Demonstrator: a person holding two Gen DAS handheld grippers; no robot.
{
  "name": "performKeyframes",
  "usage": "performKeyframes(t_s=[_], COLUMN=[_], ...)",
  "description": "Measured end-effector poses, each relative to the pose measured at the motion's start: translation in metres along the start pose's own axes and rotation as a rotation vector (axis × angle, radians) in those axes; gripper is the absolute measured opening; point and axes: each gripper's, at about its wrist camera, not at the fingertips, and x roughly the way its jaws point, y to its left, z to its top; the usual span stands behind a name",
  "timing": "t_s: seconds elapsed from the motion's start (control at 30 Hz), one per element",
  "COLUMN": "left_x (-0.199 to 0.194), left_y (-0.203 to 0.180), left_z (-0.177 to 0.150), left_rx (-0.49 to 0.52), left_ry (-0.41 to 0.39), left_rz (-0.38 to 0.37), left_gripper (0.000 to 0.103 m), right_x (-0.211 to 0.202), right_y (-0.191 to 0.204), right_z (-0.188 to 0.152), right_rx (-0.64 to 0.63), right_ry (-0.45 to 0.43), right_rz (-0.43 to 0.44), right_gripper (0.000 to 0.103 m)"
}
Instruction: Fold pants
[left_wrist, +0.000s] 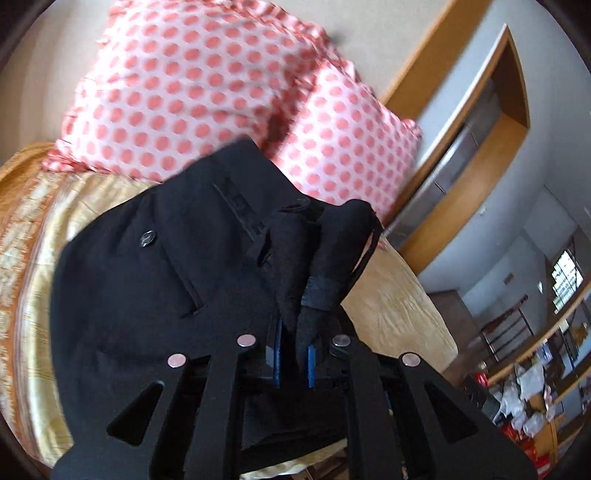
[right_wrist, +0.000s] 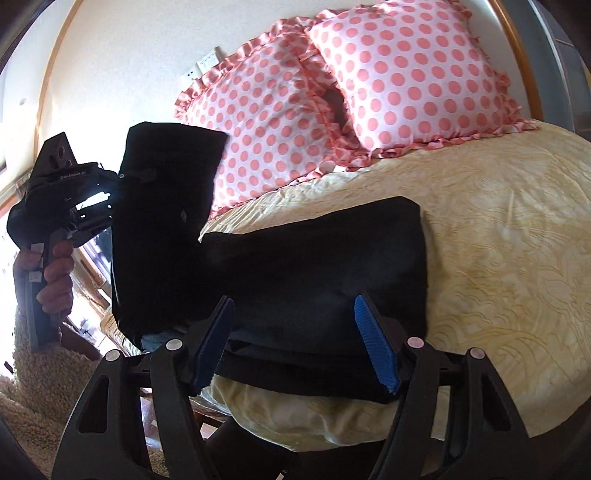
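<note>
The black pants (right_wrist: 314, 266) lie partly folded near the foot edge of the bed (right_wrist: 498, 258): a flat, stacked portion rests on the yellow bedspread, while the waist end, with its button and pocket, is lifted upright above the bed's left side. The left gripper (left_wrist: 293, 354) is pinched narrow on a bunch of that waist fabric, holding it in the air. The right gripper (right_wrist: 295, 343) hangs wide, its blue pads apart over the flat portion and gripping nothing. Two polka-dot pillows (right_wrist: 369, 92) sit at the head edge, well apart from the pants. The fold looks about midway: the raised end is not yet laid over and squared.
</note>
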Motion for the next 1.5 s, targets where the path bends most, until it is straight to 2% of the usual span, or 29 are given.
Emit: performKeyframes(t_s=[0.07,0.13,0.2,0.33,0.43,0.5,0.57,0.7,0.73,0.8,0.87,0.9,0.93,1.0,1.07,1.13,1.23,1.33,1.4,1.5], left_x=[0.042,0.083,0.106,0.095,0.075,0.068,0.074,0.122,0.127,0.119,0.110,0.105,0.100,0.084,0.070,0.054,0.043,0.042,0.049,0.050], left_y=[-0.016,-0.025,-0.027,-0.027,-0.042,-0.052,-0.063,-0.065,-0.063,-0.067,-0.069,-0.070,-0.070,-0.065,-0.062,-0.051,-0.025,0.000,0.016,0.032], left_z=[-0.025,-0.053,-0.078,-0.071,-0.051,-0.048,-0.060,-0.104,-0.113,-0.119,-0.116,-0.115,-0.114,-0.114,-0.116,-0.112,-0.101,-0.093,-0.086,-0.088], left_rx=[0.023,0.052,0.074,0.059,0.073,0.091,0.140,0.223,0.240,0.297,0.324,0.335,0.340,0.325,0.329,0.322,0.283,0.242,0.217,0.181], left_ry=[0.123,0.257,0.319,0.255,0.135,0.078,0.100,0.293,0.301,0.256,0.244,0.247,0.256,0.253,0.223,0.182,0.131,0.113,0.129,0.163], left_rz=[-0.052,-0.046,-0.029,-0.046,-0.052,-0.082,-0.114,-0.067,-0.058,-0.043,-0.049,-0.060,-0.082,-0.095,-0.080,-0.010,0.161,0.286,0.326,0.338], left_gripper=[0.009,0.008,0.008,0.008,0.008,0.008,0.008,0.009,0.009,0.010,0.015,0.024,0.045,0.072,0.078,0.092,0.095,0.097,0.097,0.097], right_x=[-0.006,-0.010,-0.015,-0.027,-0.034,-0.038,-0.041,-0.045,-0.048,-0.055,-0.058,-0.059,-0.059,-0.055,-0.050,-0.038,-0.009,0.020,0.037,0.057], right_y=[-0.009,-0.017,-0.023,-0.029,-0.035,-0.038,-0.042,-0.053,-0.054,-0.055,-0.051,-0.048,-0.045,-0.040,-0.034,-0.031,-0.025,-0.021,-0.020,-0.024], right_z=[-0.003,-0.005,-0.005,-0.003,-0.001,-0.001,-0.002,-0.002,-0.001,0.003,0.010,0.014,0.018,0.027,0.035,0.044,0.053,0.059,0.063,0.068], right_rx=[0.016,0.033,0.049,0.052,0.066,0.075,0.084,0.125,0.134,0.134,0.113,0.101,0.093,0.085,0.081,0.082,0.039,-0.016,-0.047,-0.080], right_ry=[-0.003,-0.004,-0.008,-0.030,-0.051,-0.063,-0.068,-0.071,-0.076,-0.090,-0.097,-0.099,-0.101,-0.099,-0.092,-0.063,0.010,0.069,0.103,0.143], right_rz=[-0.024,-0.043,-0.058,-0.082,-0.092,-0.099,-0.107,-0.133,-0.131,-0.135,-0.148,-0.146,-0.135,-0.098,-0.064,-0.047,-0.106,-0.171,-0.210,-0.261], right_gripper=[0.069,0.069,0.069,0.069,0.069,0.069,0.069,0.069,0.069,0.069,0.069,0.069,0.069,0.069,0.069,0.069,0.069,0.064,0.062,0.060])
